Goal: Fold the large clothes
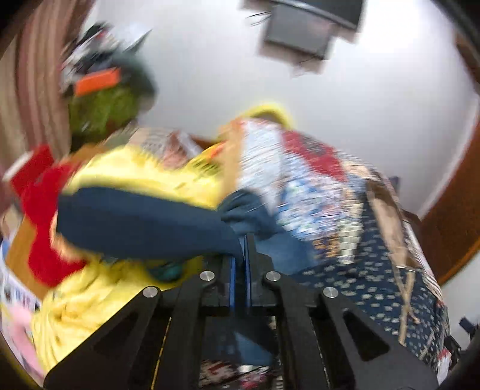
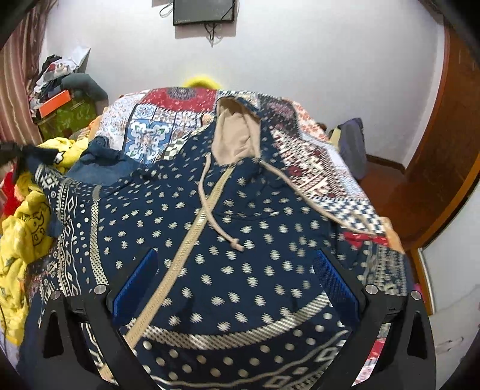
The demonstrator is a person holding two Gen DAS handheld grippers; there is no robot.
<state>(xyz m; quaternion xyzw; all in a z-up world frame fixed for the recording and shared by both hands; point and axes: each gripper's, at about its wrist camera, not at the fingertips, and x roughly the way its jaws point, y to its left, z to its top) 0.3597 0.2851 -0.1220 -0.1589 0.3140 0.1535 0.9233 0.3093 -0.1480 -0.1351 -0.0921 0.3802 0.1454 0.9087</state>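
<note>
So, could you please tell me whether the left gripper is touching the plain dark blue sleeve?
Touching: the left wrist view shows the left gripper closed, with the plain dark blue sleeve pinched between its blue pads.

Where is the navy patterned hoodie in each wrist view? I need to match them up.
Left wrist: the navy hoodie lies lower right, blurred, beside the shut tongs.
Right wrist: it fills the centre and foreground.
Shared landmark: the dark wall screen, top of both.
</note>
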